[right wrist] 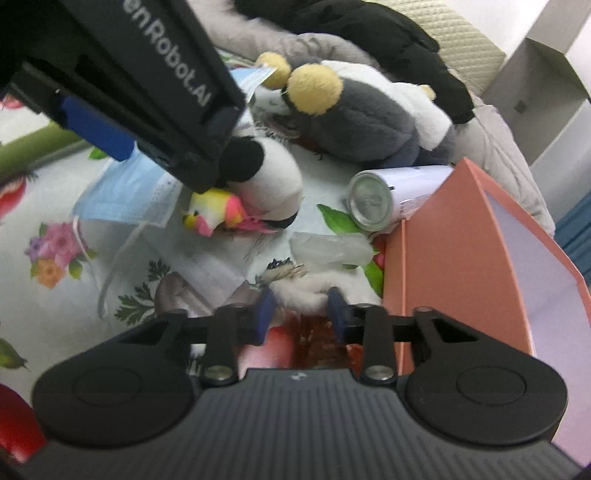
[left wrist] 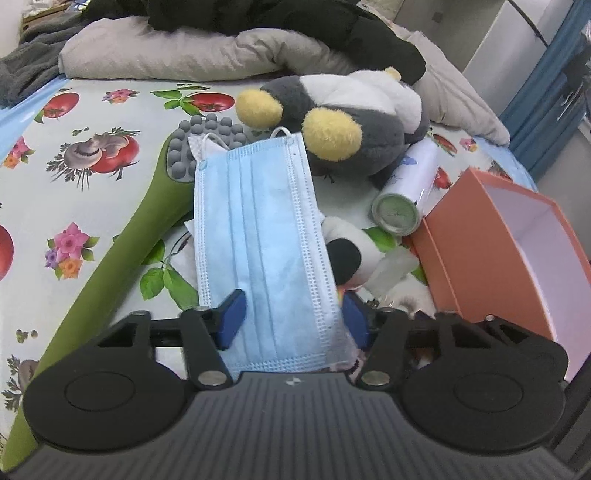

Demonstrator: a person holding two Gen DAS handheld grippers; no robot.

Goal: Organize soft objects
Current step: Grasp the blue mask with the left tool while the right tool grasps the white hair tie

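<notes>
With my left gripper (left wrist: 291,317) fingers apart around the mask (left wrist: 258,236) and right gripper (right wrist: 301,314) fingers closing on white fur (right wrist: 306,291), the box (left wrist: 491,254) stands empty, toys unsorted on the bed.

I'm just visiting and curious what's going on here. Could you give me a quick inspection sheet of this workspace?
Surface: floral tablecloth.
Job's things: blue face mask; grey penguin plush; small white plush; open pink box.
Clutter: green massager, spray can.
Grippers: left gripper straddles the mask; right gripper straddles white fluff.
Cables: nothing seen.
Surroundings: pillow, black garment.
</notes>
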